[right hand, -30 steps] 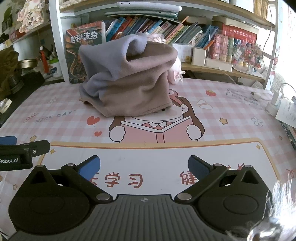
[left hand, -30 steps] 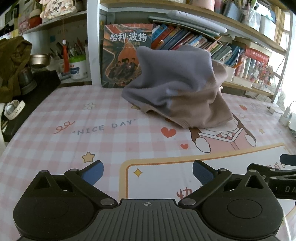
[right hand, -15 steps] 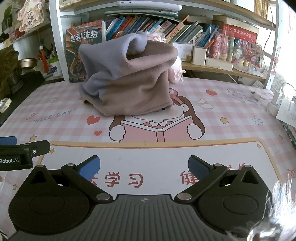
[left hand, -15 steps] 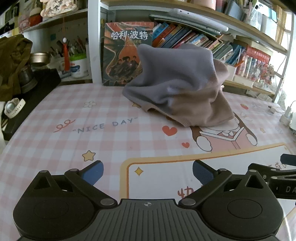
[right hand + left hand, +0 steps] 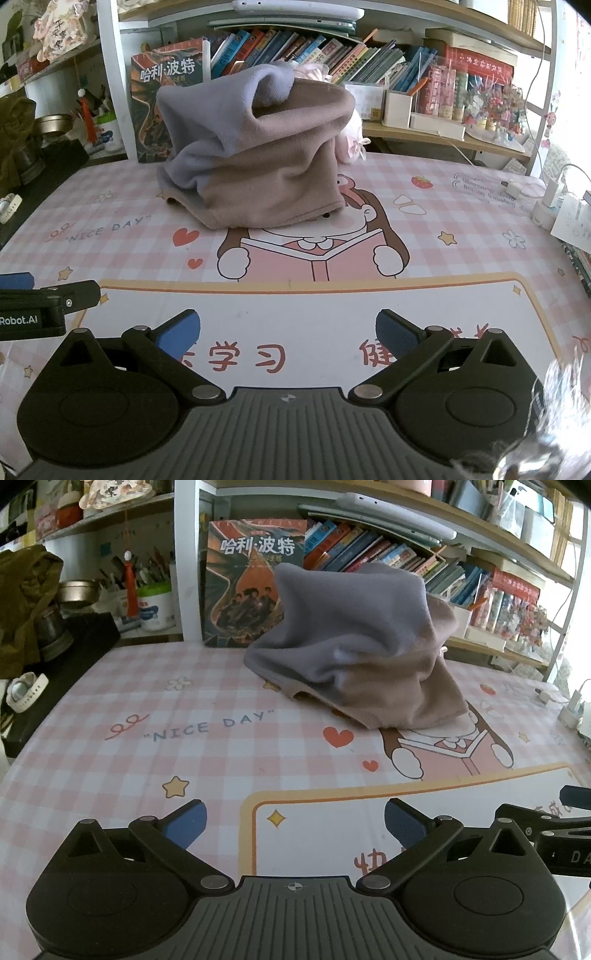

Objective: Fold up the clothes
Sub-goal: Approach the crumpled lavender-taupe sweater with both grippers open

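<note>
Your left gripper (image 5: 293, 821) has its blue-padded fingers spread wide with nothing between them, and your right gripper (image 5: 288, 330) is spread just as wide and equally empty. Both hang low over the pink checked tablecloth (image 5: 110, 760). The grey and beige garment (image 5: 255, 155) sits crumpled in a heap on that cloth, well beyond both grippers, just in front of the bookshelf (image 5: 406, 74)

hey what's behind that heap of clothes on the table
Behind the clothes a large book stands upright, with a row of shelved books to its right. Something pink and fluffy peeks out at the heap's right side; most of it is covered, so I can't identify it.
</note>
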